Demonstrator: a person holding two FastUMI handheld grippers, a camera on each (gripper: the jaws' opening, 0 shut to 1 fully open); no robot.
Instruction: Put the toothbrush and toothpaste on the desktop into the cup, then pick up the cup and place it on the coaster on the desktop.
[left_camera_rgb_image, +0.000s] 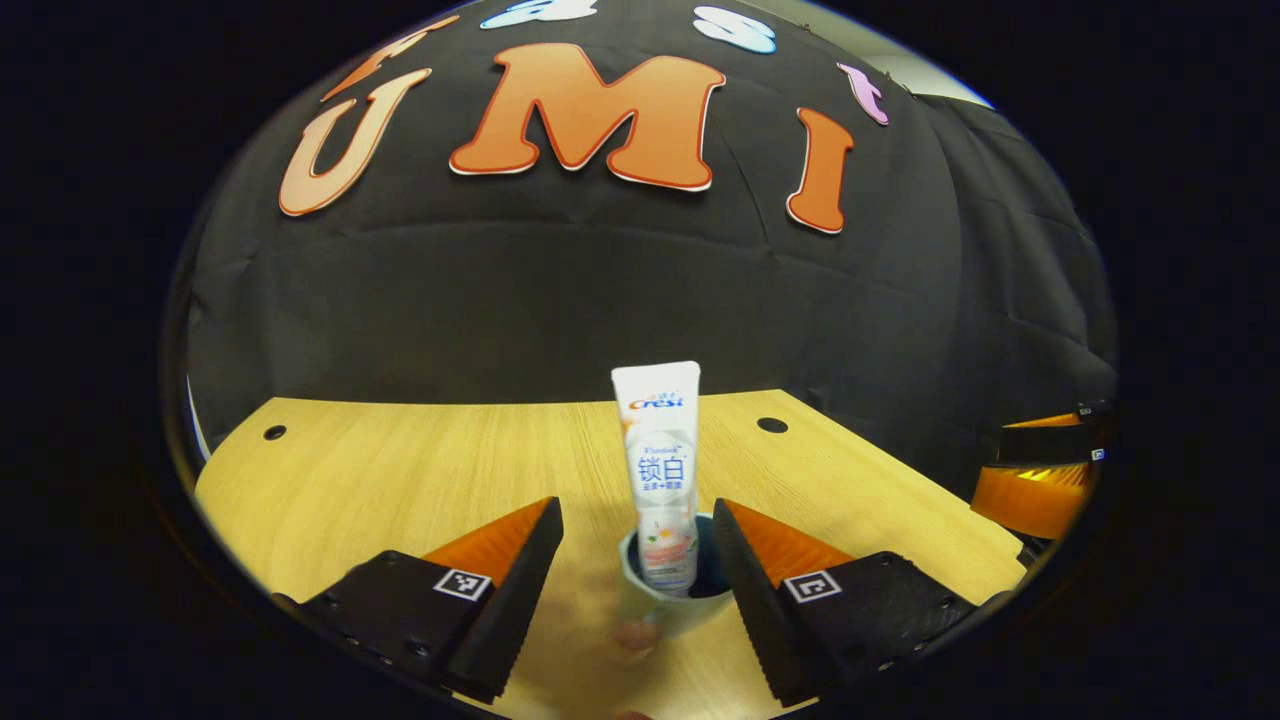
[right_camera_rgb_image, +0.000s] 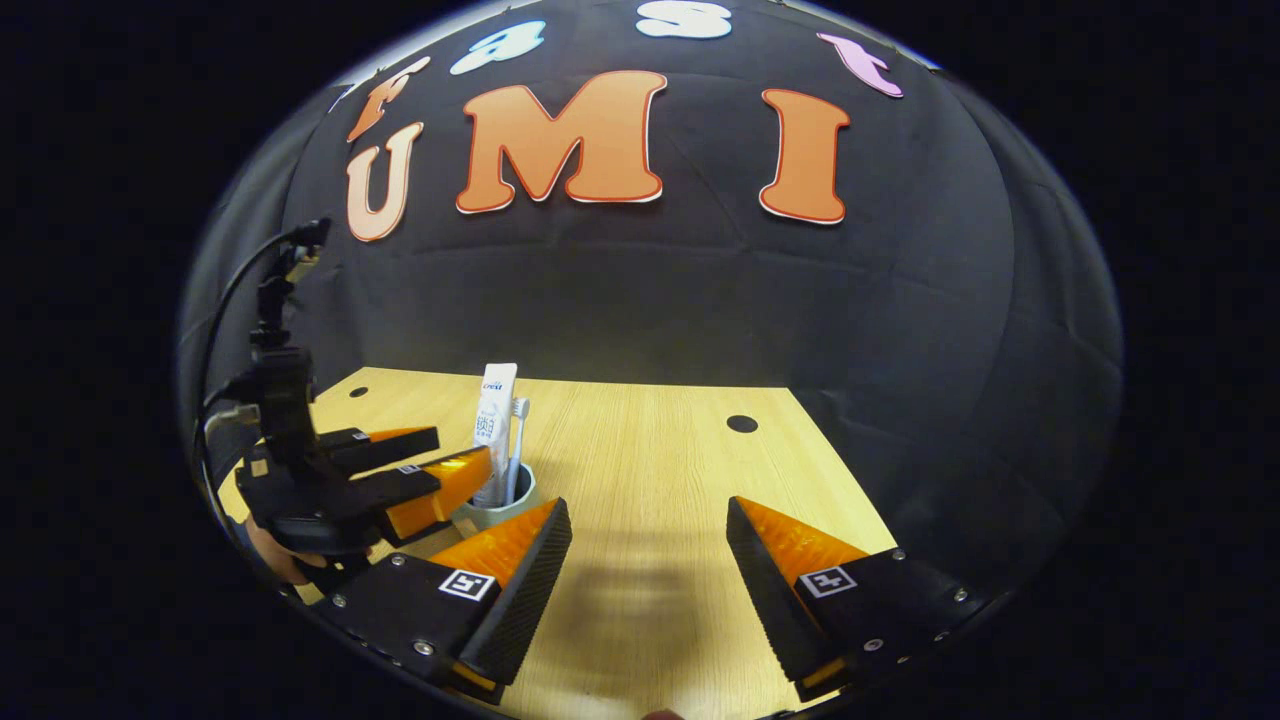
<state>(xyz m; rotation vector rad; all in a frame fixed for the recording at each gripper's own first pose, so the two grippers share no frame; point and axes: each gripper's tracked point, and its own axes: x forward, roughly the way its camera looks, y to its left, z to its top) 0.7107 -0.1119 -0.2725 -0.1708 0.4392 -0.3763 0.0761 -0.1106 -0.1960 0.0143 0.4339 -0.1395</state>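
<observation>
A pale cup (left_camera_rgb_image: 672, 598) stands on the wooden table (left_camera_rgb_image: 420, 470) with a white toothpaste tube (left_camera_rgb_image: 660, 460) upright in it. My left gripper (left_camera_rgb_image: 635, 512) is open, its fingers on either side of the cup; the right-hand finger (left_camera_rgb_image: 745, 560) sits right at the rim. In the right gripper view the cup (right_camera_rgb_image: 497, 512) holds the toothpaste (right_camera_rgb_image: 495, 420) and a white toothbrush (right_camera_rgb_image: 516, 440), and the left gripper (right_camera_rgb_image: 462, 452) reaches in from the left, held by a hand. My right gripper (right_camera_rgb_image: 648, 512) is open over bare table, to the right of the cup.
Round cable holes (left_camera_rgb_image: 772, 424) (right_camera_rgb_image: 741, 423) mark the far side of the table. The right gripper (left_camera_rgb_image: 1040, 470) shows at the right edge of the left gripper view. The black cloth wall stands just behind the table's far edge.
</observation>
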